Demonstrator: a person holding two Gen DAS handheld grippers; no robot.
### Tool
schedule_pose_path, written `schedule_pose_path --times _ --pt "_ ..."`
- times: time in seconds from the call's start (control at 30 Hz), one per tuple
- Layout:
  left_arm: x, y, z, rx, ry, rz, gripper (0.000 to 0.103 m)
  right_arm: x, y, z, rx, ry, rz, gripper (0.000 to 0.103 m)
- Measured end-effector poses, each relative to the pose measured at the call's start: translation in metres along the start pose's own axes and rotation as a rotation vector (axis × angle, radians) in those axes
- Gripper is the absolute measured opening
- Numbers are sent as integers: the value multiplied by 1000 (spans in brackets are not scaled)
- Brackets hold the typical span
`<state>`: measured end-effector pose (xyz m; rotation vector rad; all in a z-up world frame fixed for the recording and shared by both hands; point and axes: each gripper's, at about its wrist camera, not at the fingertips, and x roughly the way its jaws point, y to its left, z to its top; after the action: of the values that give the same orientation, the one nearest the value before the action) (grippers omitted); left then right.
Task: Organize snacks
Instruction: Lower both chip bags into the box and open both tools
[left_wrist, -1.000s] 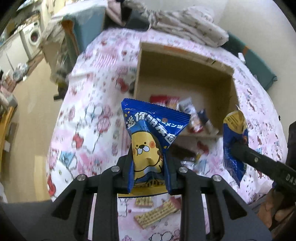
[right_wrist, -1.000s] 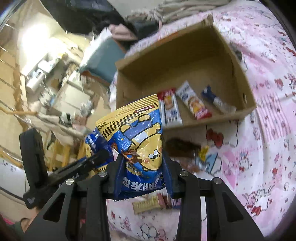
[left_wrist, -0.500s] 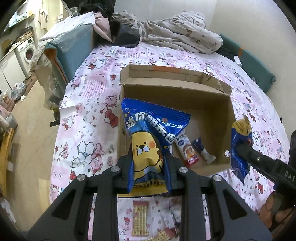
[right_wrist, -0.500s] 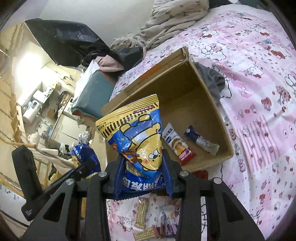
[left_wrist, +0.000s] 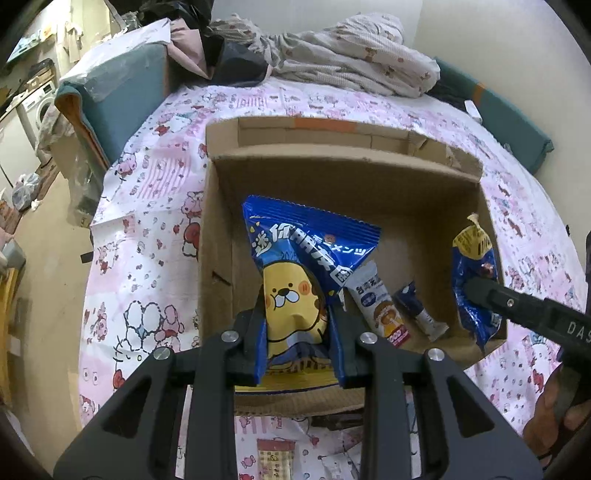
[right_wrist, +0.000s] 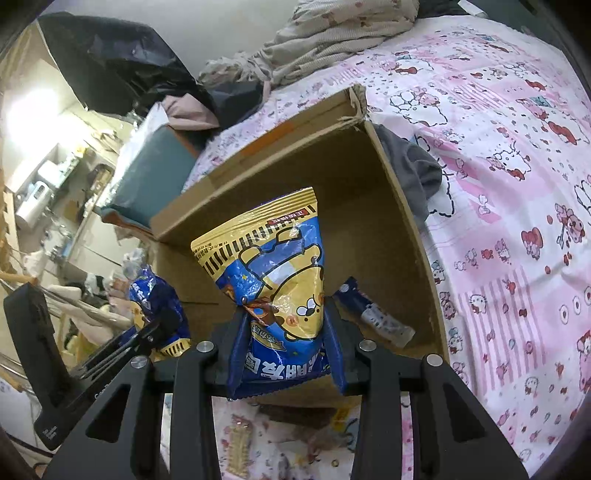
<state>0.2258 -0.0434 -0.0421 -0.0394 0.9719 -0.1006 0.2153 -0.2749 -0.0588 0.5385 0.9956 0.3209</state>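
My left gripper (left_wrist: 295, 317) is shut on a blue and yellow snack bag (left_wrist: 295, 273) with a cartoon dog, held over the near edge of an open cardboard box (left_wrist: 332, 173). My right gripper (right_wrist: 286, 321) is shut on a matching blue and yellow snack bag (right_wrist: 273, 266), also over the box (right_wrist: 388, 206); that bag shows in the left wrist view (left_wrist: 474, 273) at the box's right side. Inside the box lie a white and red snack bar (left_wrist: 380, 306) and a dark blue bar (left_wrist: 417, 310), the blue bar also in the right wrist view (right_wrist: 373, 314).
The box sits on a bed with a pink cartoon sheet (left_wrist: 147, 206). Loose wafer snacks (left_wrist: 275, 458) lie on the sheet near the box's front. Crumpled bedding (left_wrist: 351, 62) is at the far end. A dark grey cloth (right_wrist: 413, 166) lies beside the box.
Both grippers, each holding its bag, rose and moved forward, from short of the box's front to over its near edge. The box interior now fills both views.
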Motion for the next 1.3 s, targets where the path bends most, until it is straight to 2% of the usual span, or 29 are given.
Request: schedule_pose_path --times 0.37,0.97,1.03,1.1,1.13,1.17,1.2,1.3 --pt "14 1 -4 -32 39 -24 25 16 -4 -5 -6 43 -61 39" --pt "13 -2 -3 -22 31 -42 25 15 -3 -4 -18 27 -56 41" --pt "13 -1 -4 -20 36 -47 34 14 -2 -3 -16 16 -48 42" --pt "11 0 -5 -23 28 -52 56 14 -2 -3 -8 21 -13 59" --pt "10 0 -5 -25 20 -48 61 13 -1 -3 -4 18 6 73" --pt "9 0 -5 -27 17 -45 72 12 0 -2 -5 11 14 78" --pt "8 0 -5 -31 17 -46 78 12 1 -2 -12 12 14 78" --pt "8 4 -5 -52 30 -60 78 13 1 -2 -8 16 22 78"
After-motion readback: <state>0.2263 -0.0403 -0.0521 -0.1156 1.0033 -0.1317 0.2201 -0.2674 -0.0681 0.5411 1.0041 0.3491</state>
